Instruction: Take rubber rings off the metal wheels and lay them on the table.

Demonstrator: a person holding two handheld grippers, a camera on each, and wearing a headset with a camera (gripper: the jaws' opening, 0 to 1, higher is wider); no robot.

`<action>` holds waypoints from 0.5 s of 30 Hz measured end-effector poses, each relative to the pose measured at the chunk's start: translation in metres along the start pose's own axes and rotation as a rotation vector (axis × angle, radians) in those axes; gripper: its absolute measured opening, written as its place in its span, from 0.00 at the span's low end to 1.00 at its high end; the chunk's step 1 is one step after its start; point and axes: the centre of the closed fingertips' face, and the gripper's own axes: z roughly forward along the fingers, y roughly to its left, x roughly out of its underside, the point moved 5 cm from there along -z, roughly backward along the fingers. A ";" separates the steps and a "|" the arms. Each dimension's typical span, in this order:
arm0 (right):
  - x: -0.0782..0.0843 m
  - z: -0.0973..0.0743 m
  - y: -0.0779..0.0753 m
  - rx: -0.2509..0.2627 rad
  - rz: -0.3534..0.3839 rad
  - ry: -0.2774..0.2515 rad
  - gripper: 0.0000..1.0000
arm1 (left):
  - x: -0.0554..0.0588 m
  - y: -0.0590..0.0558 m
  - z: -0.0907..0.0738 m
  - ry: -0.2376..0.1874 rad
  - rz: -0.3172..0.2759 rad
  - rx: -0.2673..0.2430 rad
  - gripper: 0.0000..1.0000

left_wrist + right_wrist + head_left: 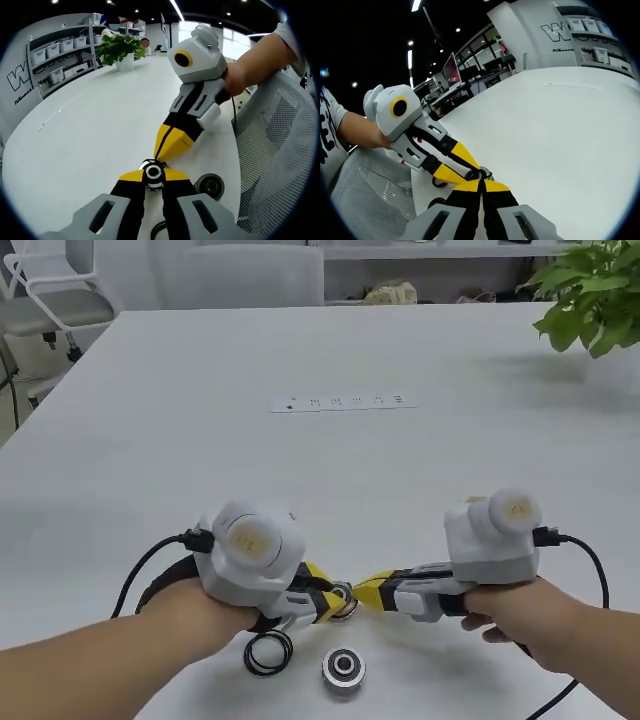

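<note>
Low centre in the left gripper view, the left gripper (152,175) clamps the metal wheel (152,172) and should hold it firm while the right gripper (159,156), jaws together at the rim and its hold on the rubber ring (143,169) unclear, peels outward.

A wide white table (200,440) ran from the near edge to the far side of the room. A flat pale strip (345,402) with small dark markings lay far out at its middle. A leafy green plant (590,295) stood at the far right. A white office chair (50,300) stood beyond the far left corner. Shelves with storage bins (60,50) lined a wall near the plant, and a grey mesh chair back (280,150) stood by the near edge.
</note>
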 end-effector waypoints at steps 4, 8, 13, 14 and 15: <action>-0.007 0.004 0.023 -0.151 -0.004 -0.036 0.00 | 0.001 0.000 0.000 0.004 0.002 0.003 0.06; -0.015 0.007 0.018 -0.065 -0.076 -0.041 0.00 | 0.002 0.000 0.001 -0.006 -0.002 -0.001 0.07; -0.006 0.003 0.010 -0.041 -0.039 -0.026 0.00 | 0.001 0.001 0.001 -0.011 -0.004 -0.004 0.07; -0.005 0.002 0.008 -0.037 -0.025 -0.031 0.00 | 0.001 0.001 0.001 -0.012 -0.006 -0.004 0.07; -0.005 0.002 0.008 -0.033 -0.023 -0.032 0.00 | 0.001 0.001 0.001 -0.014 -0.008 -0.003 0.07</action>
